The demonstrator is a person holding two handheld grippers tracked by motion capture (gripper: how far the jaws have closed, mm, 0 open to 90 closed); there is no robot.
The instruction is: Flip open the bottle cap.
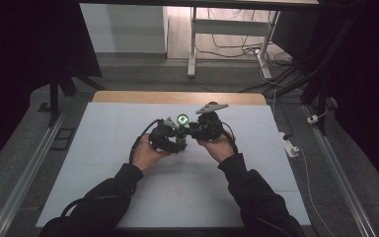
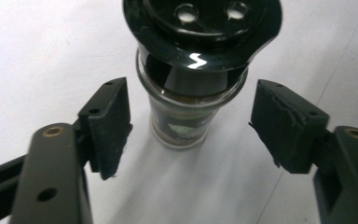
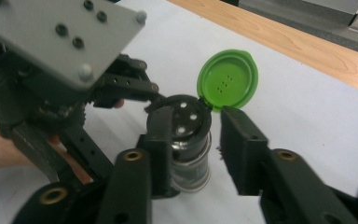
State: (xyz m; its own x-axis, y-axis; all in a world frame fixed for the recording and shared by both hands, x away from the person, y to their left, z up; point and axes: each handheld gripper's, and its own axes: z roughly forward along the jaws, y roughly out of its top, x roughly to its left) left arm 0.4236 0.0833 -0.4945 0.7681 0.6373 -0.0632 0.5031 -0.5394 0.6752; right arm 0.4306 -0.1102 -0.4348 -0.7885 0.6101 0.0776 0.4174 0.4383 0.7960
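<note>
A small glass shaker jar with a black perforated top stands upright on the white table sheet. Its green flip lid is hinged open and stands up; in the high view the lid shows at mid-table. My left gripper is open, its pads on either side of the jar and clear of the glass. My right gripper is open around the jar's top from the opposite side; its left pad looks against the cap and the other pad stands slightly off. Both grippers, left and right, meet at the jar.
The left gripper's grey plate sits close to the right gripper's jaws. A wooden table edge runs along the back. Off the table to the right lie a power strip and cables; desk legs stand behind.
</note>
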